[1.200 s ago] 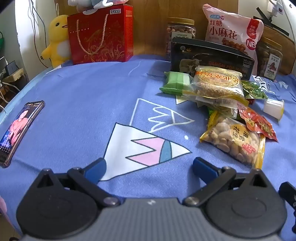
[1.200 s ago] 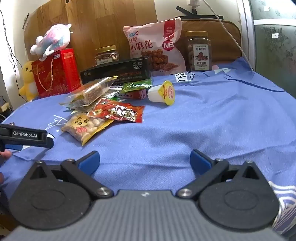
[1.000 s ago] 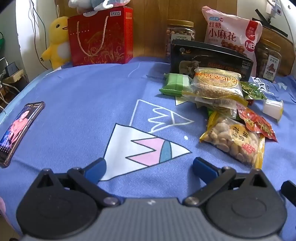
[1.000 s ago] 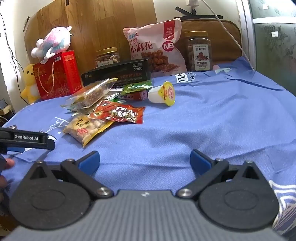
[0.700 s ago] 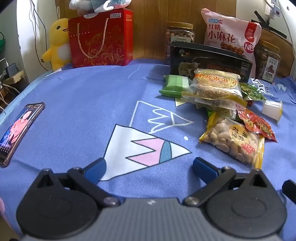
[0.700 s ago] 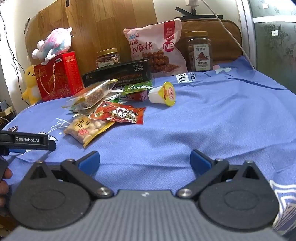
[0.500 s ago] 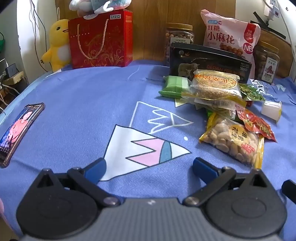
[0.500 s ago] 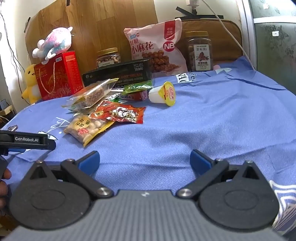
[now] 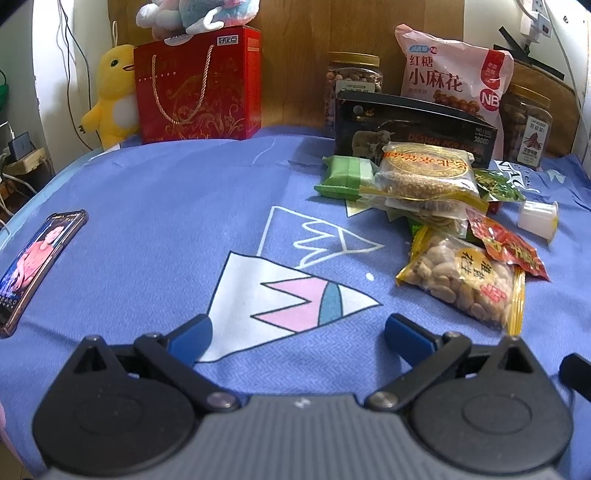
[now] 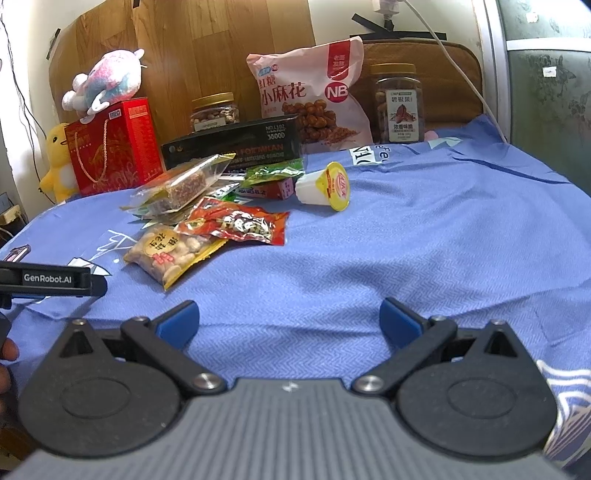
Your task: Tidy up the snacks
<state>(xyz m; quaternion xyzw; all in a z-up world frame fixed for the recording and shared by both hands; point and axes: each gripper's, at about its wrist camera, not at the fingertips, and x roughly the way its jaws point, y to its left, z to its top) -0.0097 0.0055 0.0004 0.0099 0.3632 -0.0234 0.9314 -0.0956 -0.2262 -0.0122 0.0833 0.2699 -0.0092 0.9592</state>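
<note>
Soft daylight, brighter toward right; fisheye bending at edges; slight glare on snack wrappers (image 9: 424, 177); focus sharp.

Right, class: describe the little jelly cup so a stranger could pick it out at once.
Start at the black box at the back of the blue cloth. The loose snack pile lies in front of it, and the jelly cup lies tipped on its side at the pile's right edge. It is the only white tub with a yellow foil lid; its neighbours are flat packets.

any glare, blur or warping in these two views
Left wrist view: fisheye curves the blue cloth's far edge, and the phone at the rim looks stretched. Right wrist view: packets sharp, peanut bag wrapper slightly shiny, wall bright near the top.
</note>
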